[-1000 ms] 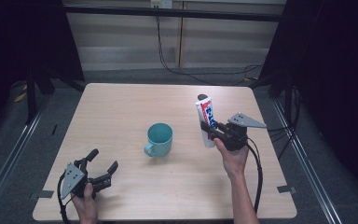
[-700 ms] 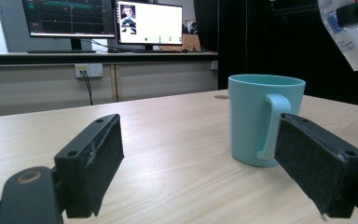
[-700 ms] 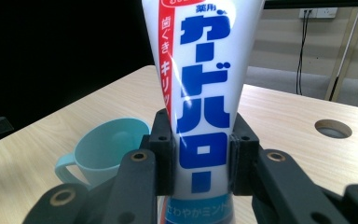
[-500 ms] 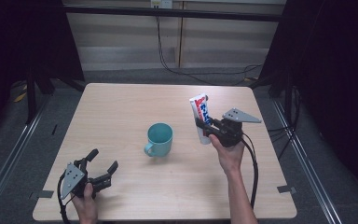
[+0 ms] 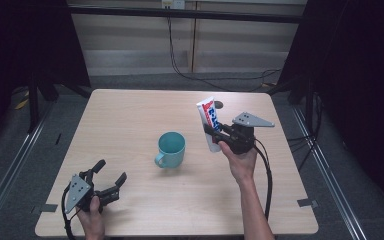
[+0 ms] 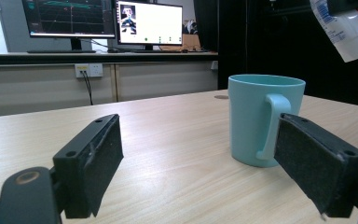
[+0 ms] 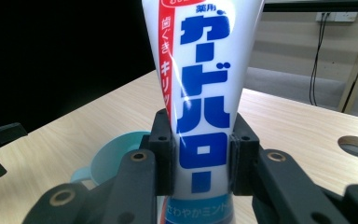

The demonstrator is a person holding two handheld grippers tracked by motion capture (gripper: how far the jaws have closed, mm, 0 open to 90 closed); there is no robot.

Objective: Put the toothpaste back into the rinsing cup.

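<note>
High view: the right gripper (image 5: 214,134) sat right of centre in the frame, its jaws clamped on the lower body of a toothpaste tube (image 5: 210,120) that stood nearly upright with its flat crimped end upward, clear of the table (image 5: 130,110). Gripping it low near the cap end probably kept the tube steady and left that end free to go down first, and the likely target was the teal mug (image 5: 171,148) at the centre of the frame, just to the left of the tube and apart from it.

In the right gripper view the two pads (image 7: 164,154) pressed on either side of the tube (image 7: 200,107), with the mug's rim (image 7: 116,149) showing low and left behind it.

The left gripper (image 5: 111,180) rested at the lower left of the high view, jaws spread with nothing between them, well apart from the mug; it seemed parked, waiting. In the left gripper view the mug (image 6: 261,121) stood upright ahead, handle toward the camera, and the tube's end (image 6: 345,28) hung at the upper right.

Counted: one tube, one mug, two grippers, one table.
</note>
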